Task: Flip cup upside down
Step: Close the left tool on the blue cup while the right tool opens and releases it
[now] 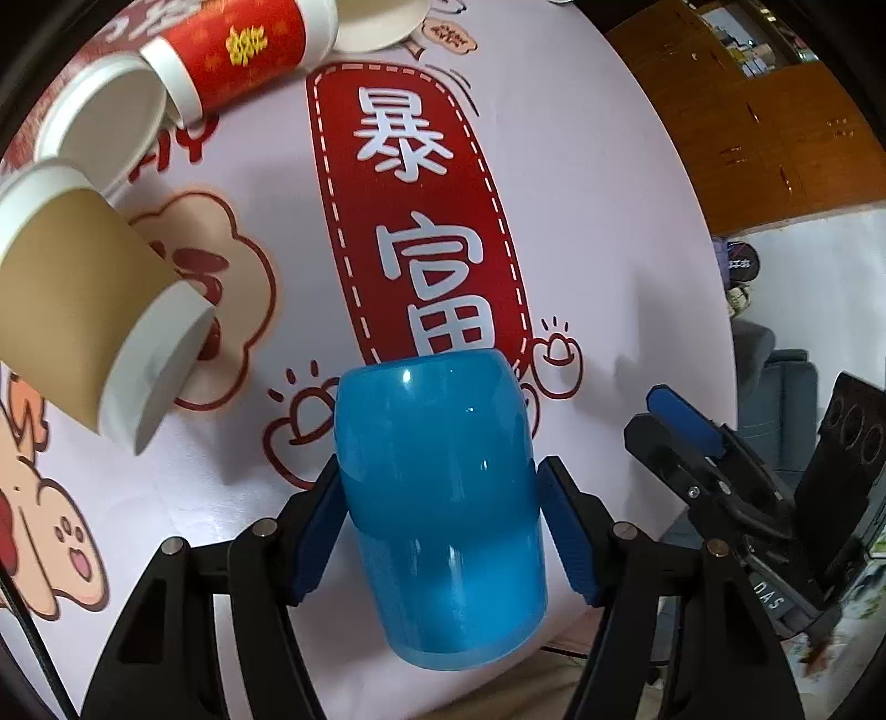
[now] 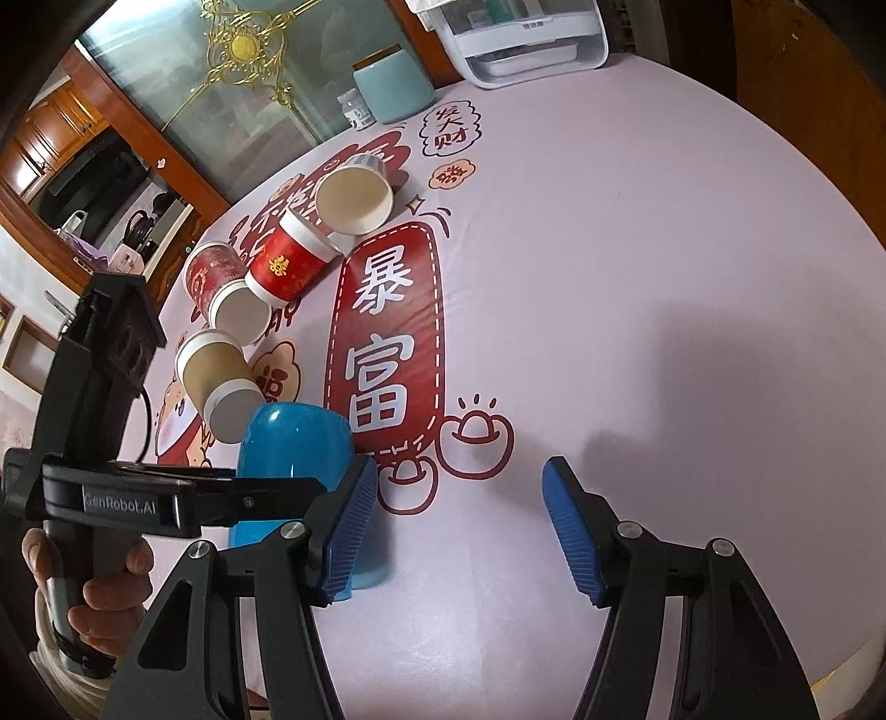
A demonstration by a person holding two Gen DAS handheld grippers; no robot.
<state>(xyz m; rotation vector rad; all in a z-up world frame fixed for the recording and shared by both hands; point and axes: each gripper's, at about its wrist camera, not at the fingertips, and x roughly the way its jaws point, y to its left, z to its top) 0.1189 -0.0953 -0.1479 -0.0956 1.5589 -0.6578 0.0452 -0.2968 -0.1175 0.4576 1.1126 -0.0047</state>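
Observation:
A translucent blue cup (image 1: pixel 443 509) sits between the two blue-padded fingers of my left gripper (image 1: pixel 440 531), which is shut on its sides. The cup's closed end points away from the camera, towards the table's red sign. In the right wrist view the same blue cup (image 2: pixel 293 443) shows at the left, held by the left gripper (image 2: pixel 166 493) over the table. My right gripper (image 2: pixel 459 526) is open and empty above the pale tablecloth; it also shows in the left wrist view (image 1: pixel 686 426) at the right.
Several paper cups lie or stand on the cloth: a brown one (image 1: pixel 88 310) (image 2: pixel 219 382), a red one (image 1: pixel 232 50) (image 2: pixel 288 266), another red one (image 2: pixel 221 293), an open white-lined one (image 2: pixel 354 194). A teal jar (image 2: pixel 393 83) and white box (image 2: pixel 531 39) stand far back.

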